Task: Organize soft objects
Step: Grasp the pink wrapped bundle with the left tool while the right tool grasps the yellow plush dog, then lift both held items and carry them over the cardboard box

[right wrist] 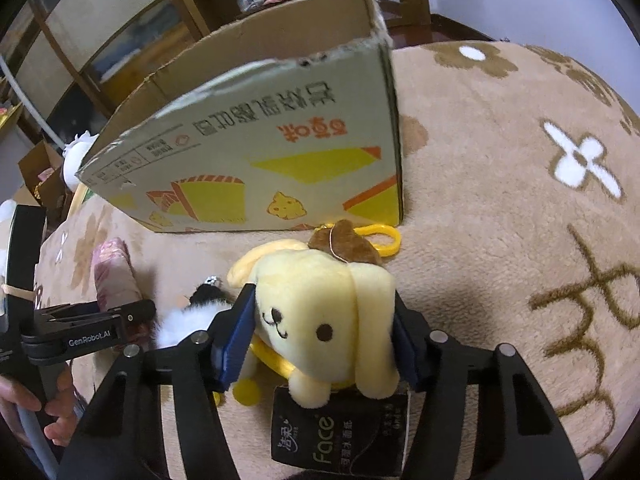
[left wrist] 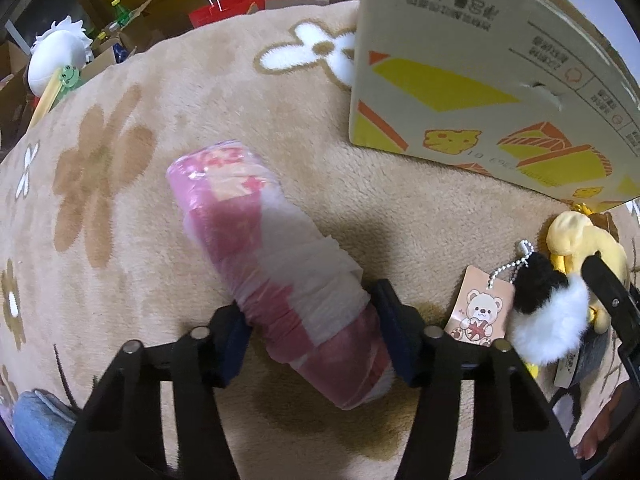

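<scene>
A pink and white roll wrapped in plastic (left wrist: 256,240) lies on the beige flowered blanket (left wrist: 200,100). My left gripper (left wrist: 312,312) is shut on its near end, and the wrap wrinkles under both pads. The roll also shows at the left of the right wrist view (right wrist: 114,276). A yellow plush dog (right wrist: 320,312) with a brown cap and a yellow clip sits between my right gripper's (right wrist: 320,320) pads, which press on both sides of its head. It lies partly on a black tissue pack (right wrist: 340,436). Between the two grippers lies a black-and-white fluffy keychain (left wrist: 548,312).
An open cardboard box (right wrist: 260,160) with yellow and orange print stands on the blanket just behind both toys. A bear tag (left wrist: 480,308) hangs from the keychain. A white plush (left wrist: 56,56), a red bag (left wrist: 228,4) and more boxes sit beyond the blanket's far edge. A hand (right wrist: 56,412) holds the left gripper.
</scene>
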`<action>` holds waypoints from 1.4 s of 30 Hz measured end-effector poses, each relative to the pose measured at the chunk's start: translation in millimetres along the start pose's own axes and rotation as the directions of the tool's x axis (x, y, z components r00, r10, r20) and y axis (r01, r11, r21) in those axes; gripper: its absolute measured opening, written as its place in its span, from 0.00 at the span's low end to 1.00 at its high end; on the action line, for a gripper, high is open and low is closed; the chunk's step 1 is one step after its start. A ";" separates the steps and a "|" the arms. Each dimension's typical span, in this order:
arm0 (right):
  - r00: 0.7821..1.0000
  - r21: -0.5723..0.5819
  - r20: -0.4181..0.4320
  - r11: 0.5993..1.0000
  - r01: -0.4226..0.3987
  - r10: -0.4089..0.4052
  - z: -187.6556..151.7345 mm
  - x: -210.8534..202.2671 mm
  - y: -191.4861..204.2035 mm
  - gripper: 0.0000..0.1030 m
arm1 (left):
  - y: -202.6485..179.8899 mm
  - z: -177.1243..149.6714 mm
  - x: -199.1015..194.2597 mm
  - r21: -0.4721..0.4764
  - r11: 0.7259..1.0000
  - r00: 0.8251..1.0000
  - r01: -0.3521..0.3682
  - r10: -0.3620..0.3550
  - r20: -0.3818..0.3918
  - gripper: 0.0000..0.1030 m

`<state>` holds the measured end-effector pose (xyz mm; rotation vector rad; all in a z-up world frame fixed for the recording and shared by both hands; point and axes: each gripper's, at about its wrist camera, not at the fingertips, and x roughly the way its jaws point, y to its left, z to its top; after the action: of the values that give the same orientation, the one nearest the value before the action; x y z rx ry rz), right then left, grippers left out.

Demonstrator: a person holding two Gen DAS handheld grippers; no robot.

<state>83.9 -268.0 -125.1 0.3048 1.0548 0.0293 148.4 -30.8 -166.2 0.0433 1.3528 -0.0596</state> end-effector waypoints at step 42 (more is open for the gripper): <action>0.884 -0.104 0.467 0.991 0.079 -0.022 18.6 -172.2 33.9 0.60 | -29.5 -33.3 -190.3 0.201 0.979 0.770 -0.040 -0.098 0.630 0.25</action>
<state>18.3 -268.9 38.8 0.1611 0.5774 -0.0271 73.1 -54.6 12.6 0.1616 0.6513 -0.2217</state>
